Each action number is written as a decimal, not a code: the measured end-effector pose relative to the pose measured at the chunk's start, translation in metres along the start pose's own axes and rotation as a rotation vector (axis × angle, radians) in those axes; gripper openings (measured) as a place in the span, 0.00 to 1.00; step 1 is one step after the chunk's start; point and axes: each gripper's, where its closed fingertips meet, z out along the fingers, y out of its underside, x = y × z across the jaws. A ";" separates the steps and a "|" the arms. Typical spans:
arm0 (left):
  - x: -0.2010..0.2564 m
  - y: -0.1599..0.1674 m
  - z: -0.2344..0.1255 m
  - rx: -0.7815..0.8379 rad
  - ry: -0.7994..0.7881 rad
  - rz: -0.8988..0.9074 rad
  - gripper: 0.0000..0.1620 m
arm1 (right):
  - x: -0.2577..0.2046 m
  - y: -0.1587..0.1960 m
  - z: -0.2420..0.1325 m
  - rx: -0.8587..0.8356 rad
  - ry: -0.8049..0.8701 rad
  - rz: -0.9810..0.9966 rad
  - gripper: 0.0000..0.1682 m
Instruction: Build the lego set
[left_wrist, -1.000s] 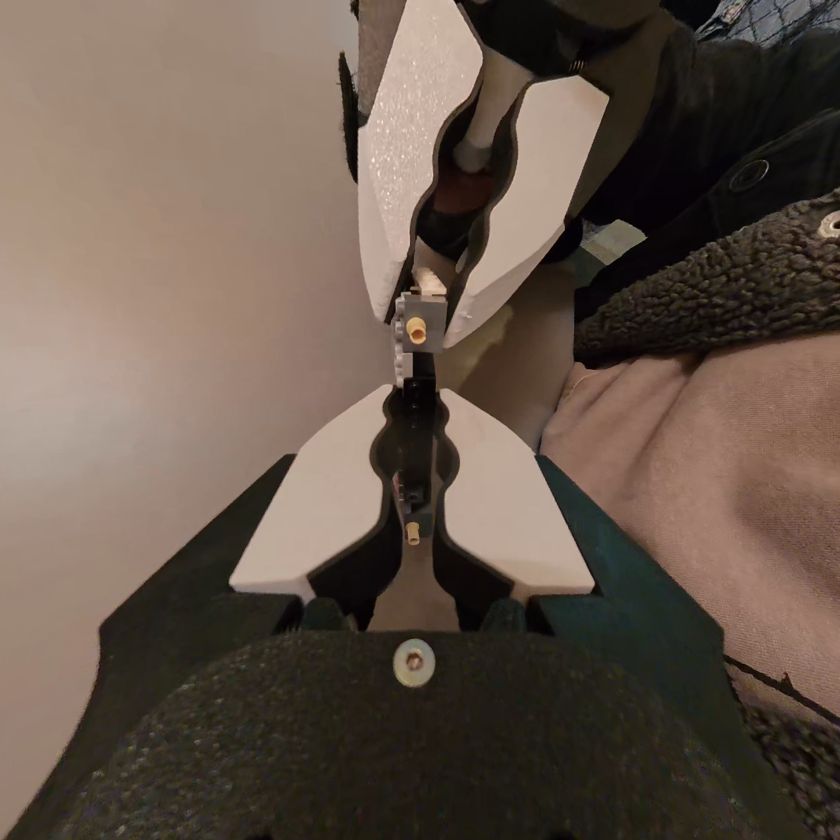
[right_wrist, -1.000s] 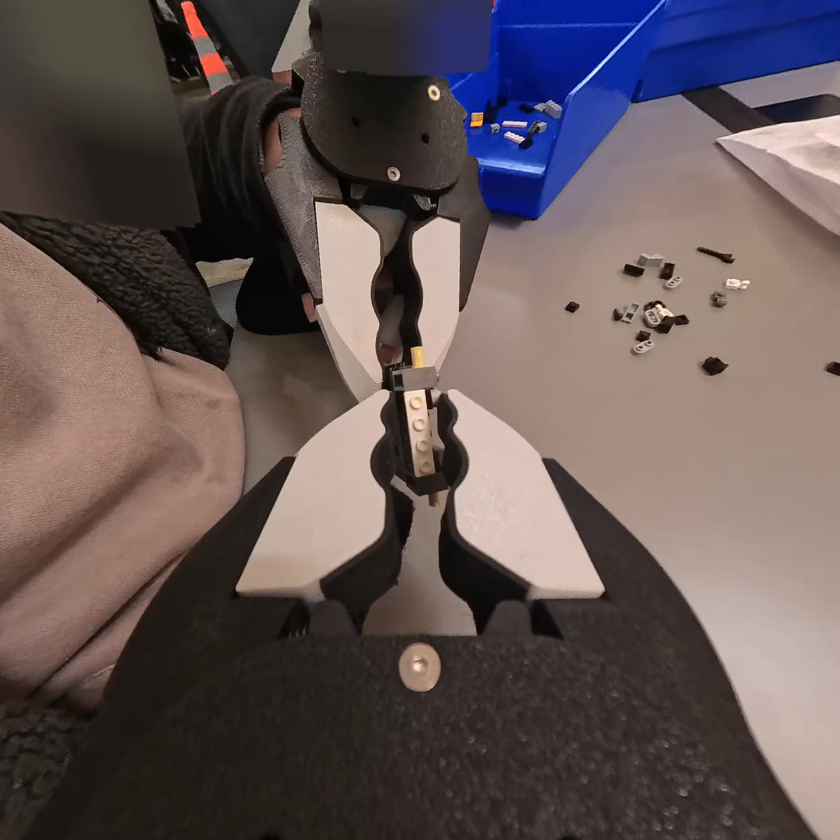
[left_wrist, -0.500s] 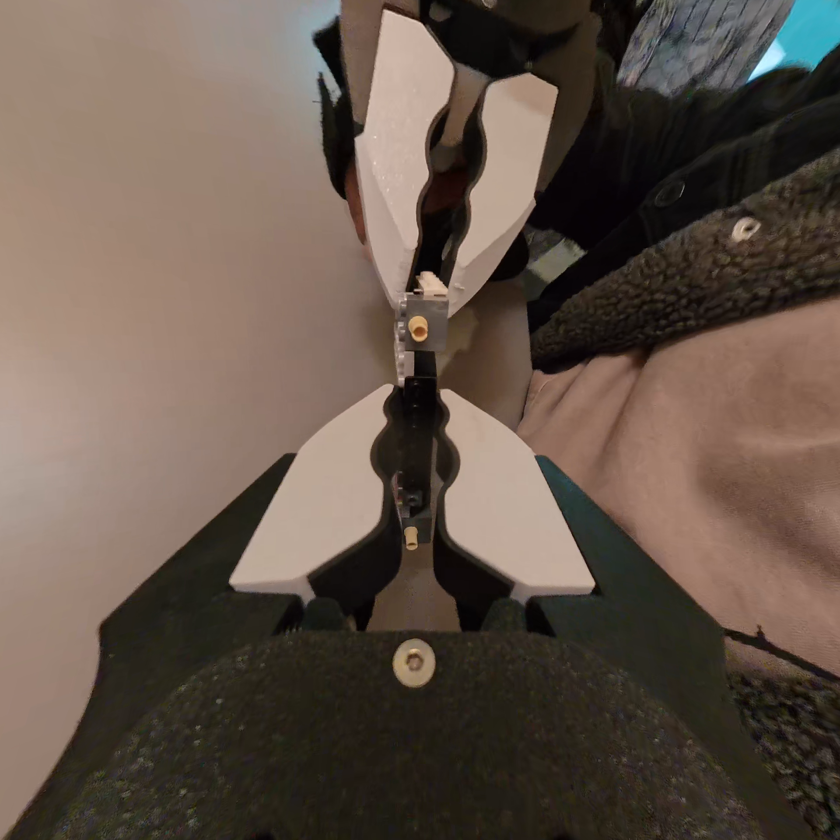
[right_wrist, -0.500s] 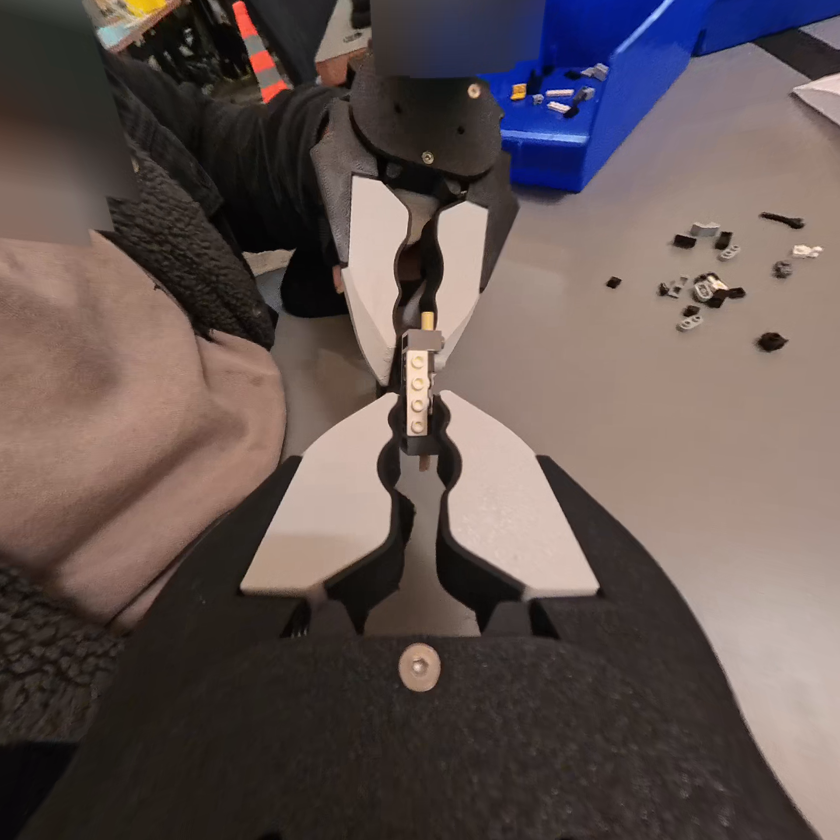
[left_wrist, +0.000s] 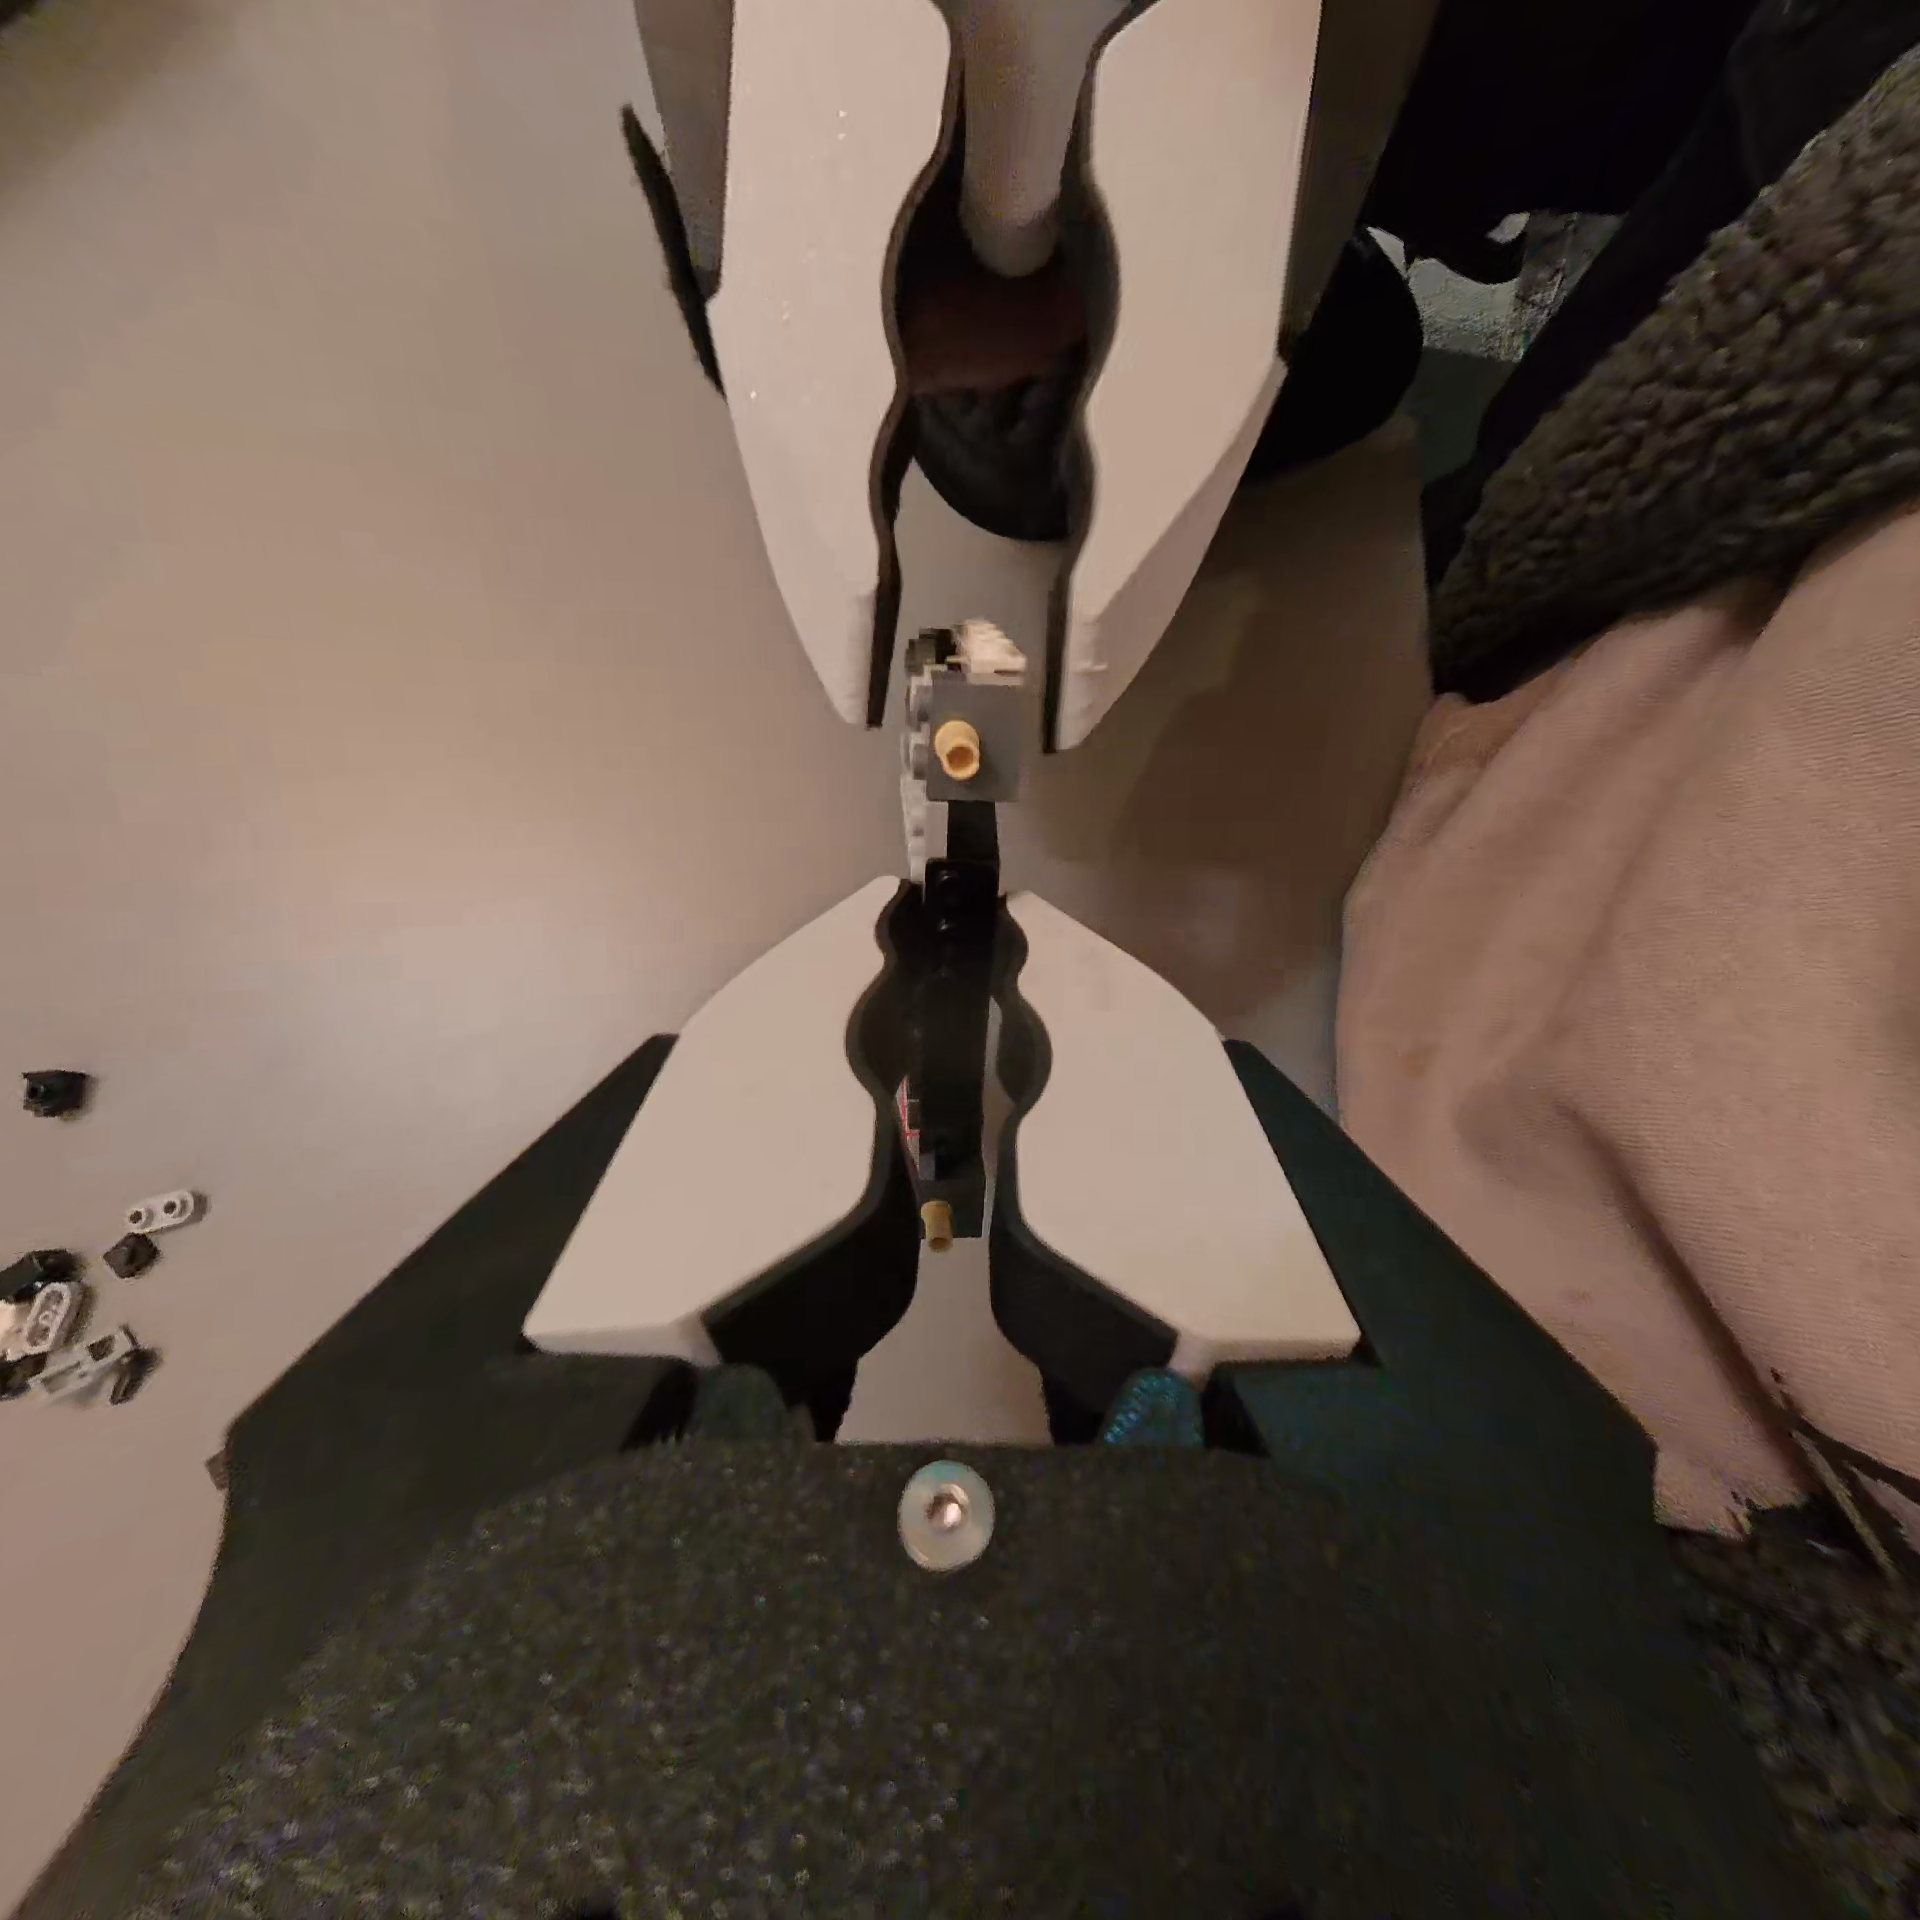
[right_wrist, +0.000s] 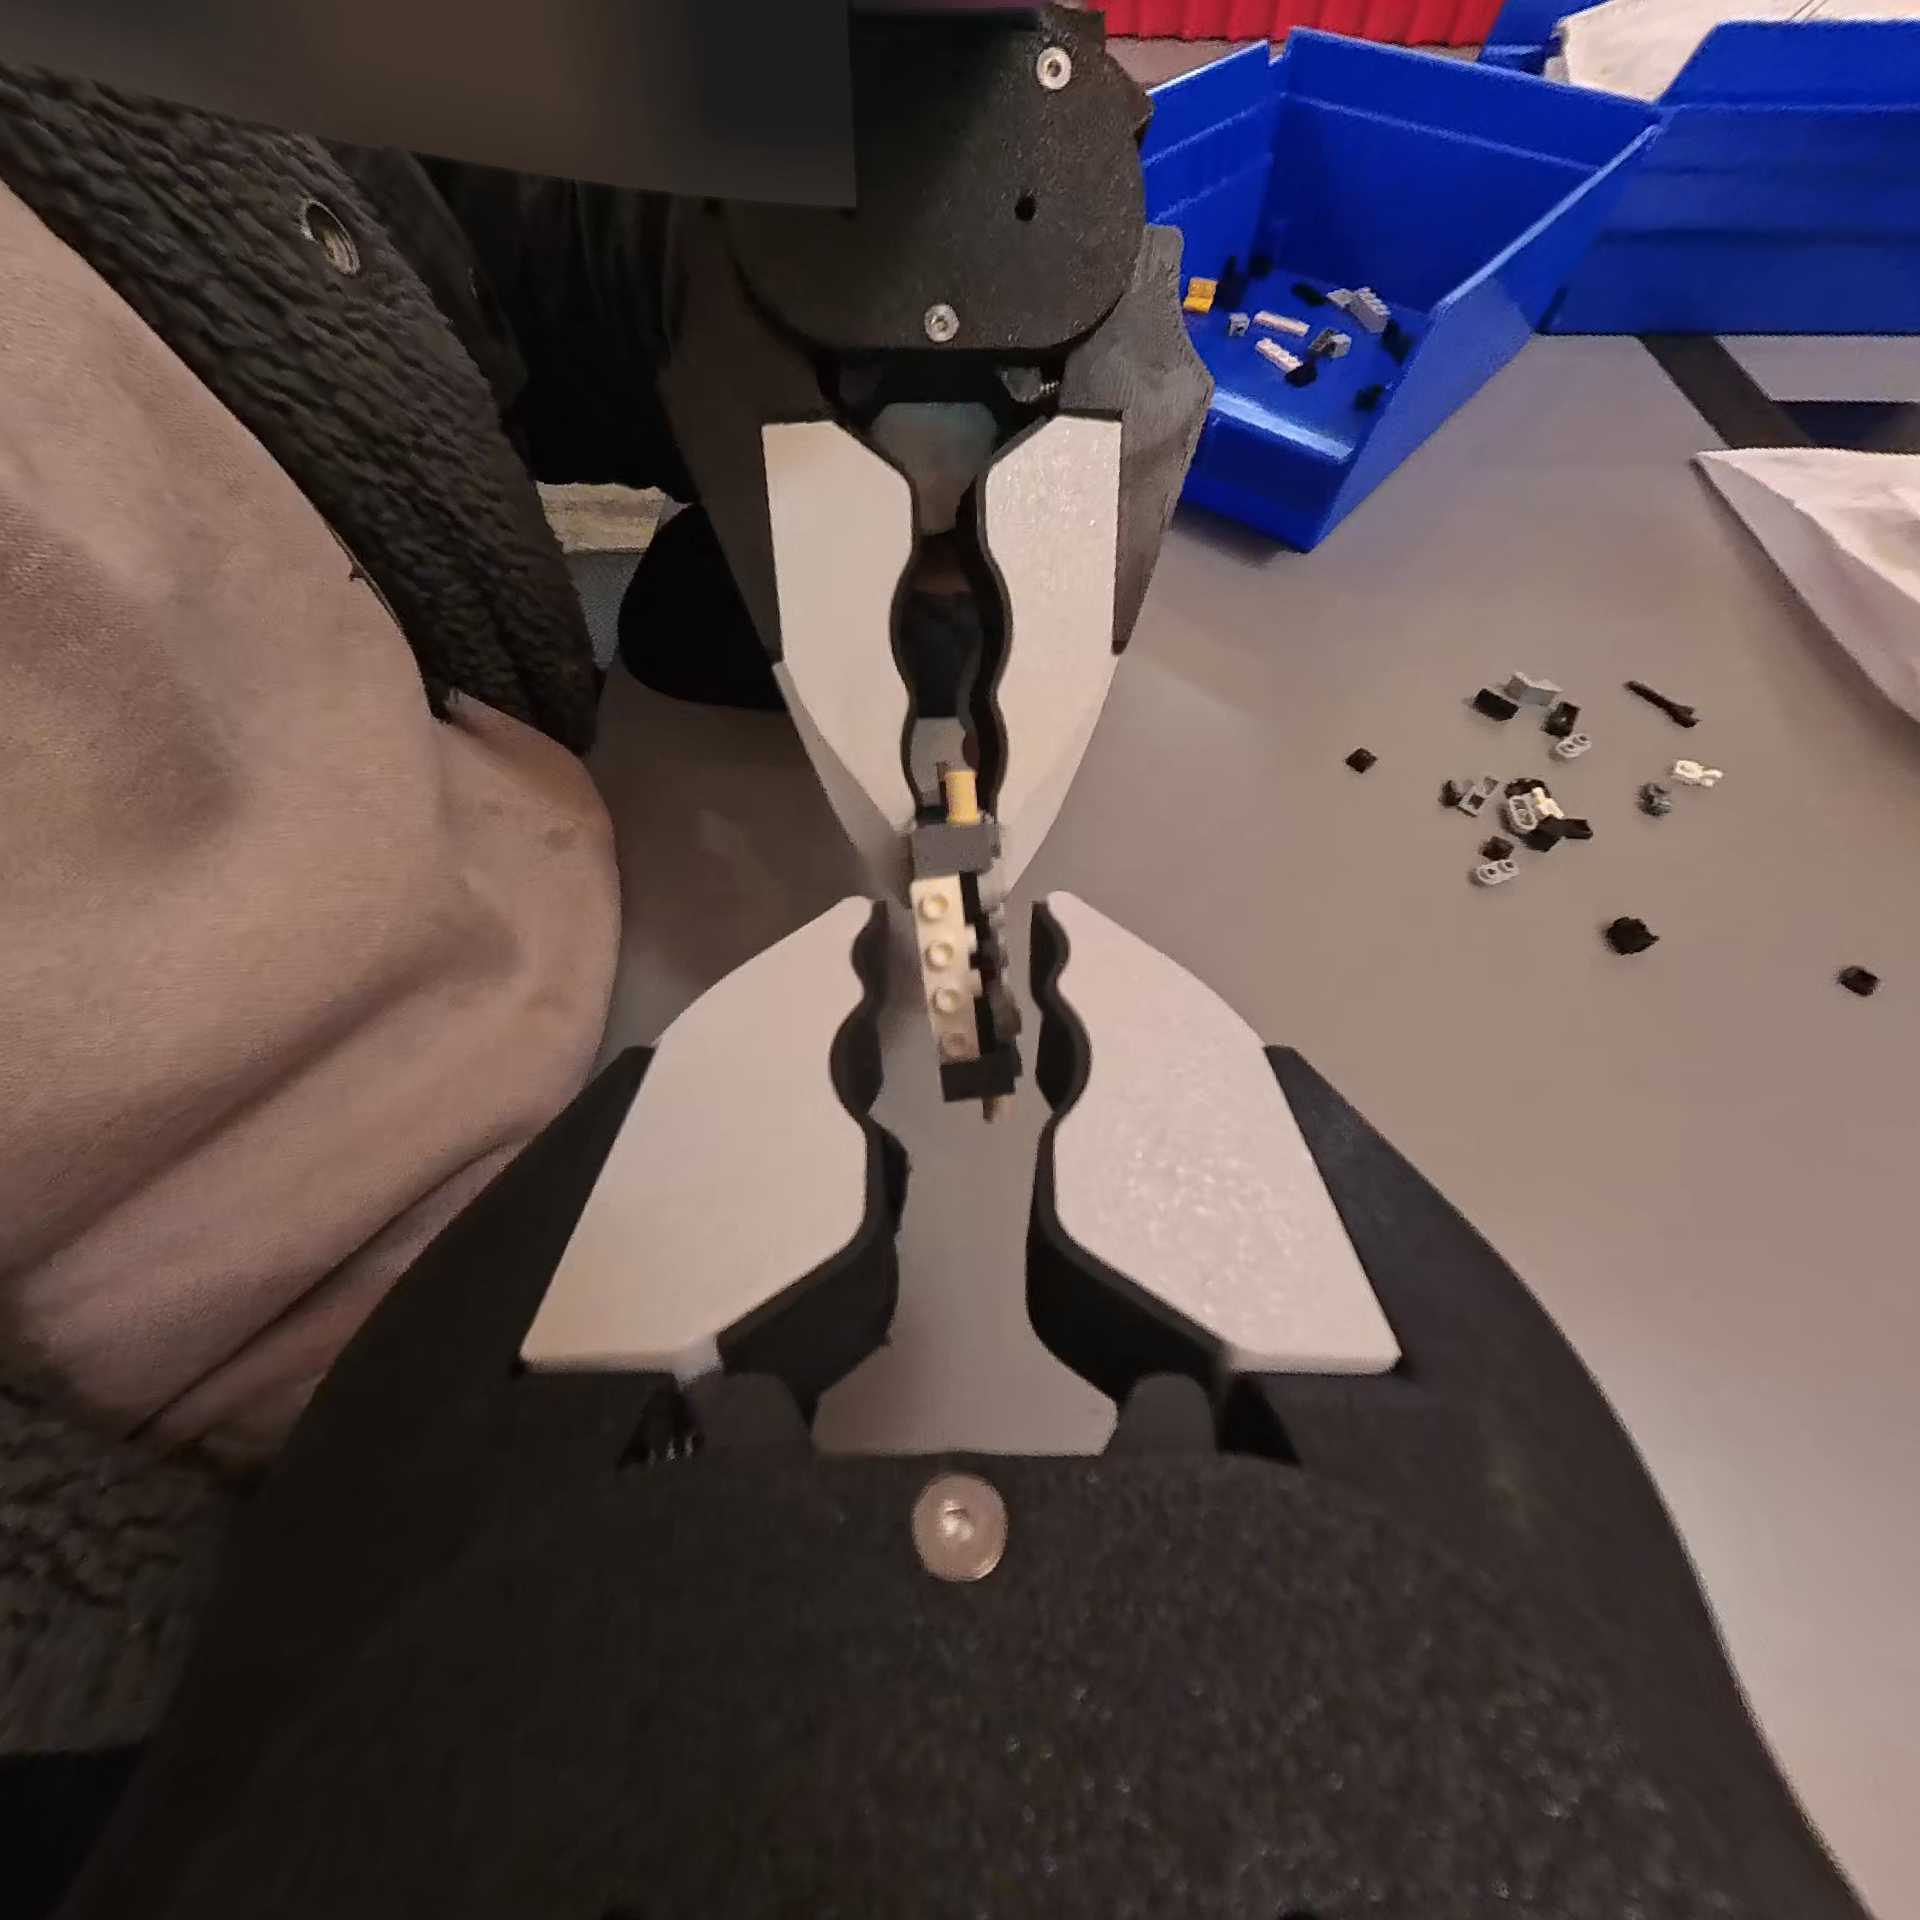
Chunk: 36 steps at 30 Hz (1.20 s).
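Right hand-held gripper (right_wrist: 951, 914) released lego assembly (right_wrist: 961, 997); left (left_wrist: 951, 899) clamps it.

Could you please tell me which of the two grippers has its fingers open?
The right gripper: its fingers stand apart around the lego assembly, while the left gripper clamps it.

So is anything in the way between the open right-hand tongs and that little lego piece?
Nothing visible is. The lego assembly sits inside the open right tongs, with only air on either side of it; the left tongs clamp its other end.
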 end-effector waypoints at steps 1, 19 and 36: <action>0.001 0.000 0.001 -0.004 -0.006 0.016 0.07 | 0.000 0.000 0.002 0.002 0.006 -0.010 0.11; 0.002 -0.014 -0.013 0.269 -0.084 0.244 0.07 | -0.008 -0.018 -0.007 0.039 0.151 -0.247 0.16; 0.030 -0.021 -0.021 0.591 0.045 0.325 0.08 | -0.039 -0.035 -0.012 0.214 0.013 -0.310 0.09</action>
